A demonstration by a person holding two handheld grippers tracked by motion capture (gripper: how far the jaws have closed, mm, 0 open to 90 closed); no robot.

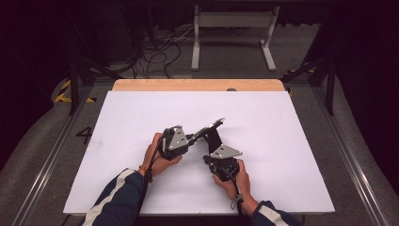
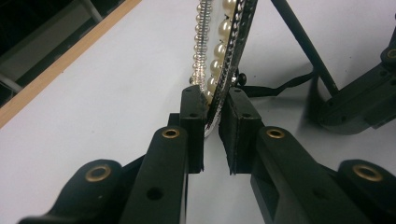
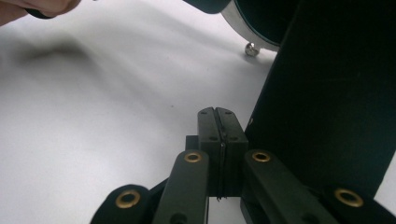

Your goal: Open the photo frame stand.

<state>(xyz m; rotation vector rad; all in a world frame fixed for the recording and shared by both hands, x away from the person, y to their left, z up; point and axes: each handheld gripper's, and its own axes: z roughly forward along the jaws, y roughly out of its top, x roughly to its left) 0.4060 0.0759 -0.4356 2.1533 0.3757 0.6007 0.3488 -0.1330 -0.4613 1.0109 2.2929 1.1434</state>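
The pearl-edged frame (image 2: 219,51) is cut off above; perhaps a photo frame.

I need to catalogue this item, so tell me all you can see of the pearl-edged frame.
The pearl-edged frame is a small picture frame, rimmed with cream pearls and a row of silvery beads, with a black back and a black prop leg. It stands tilted over the white table. The left tool pinches its lower edge; the shut right tool sits beside its black back.
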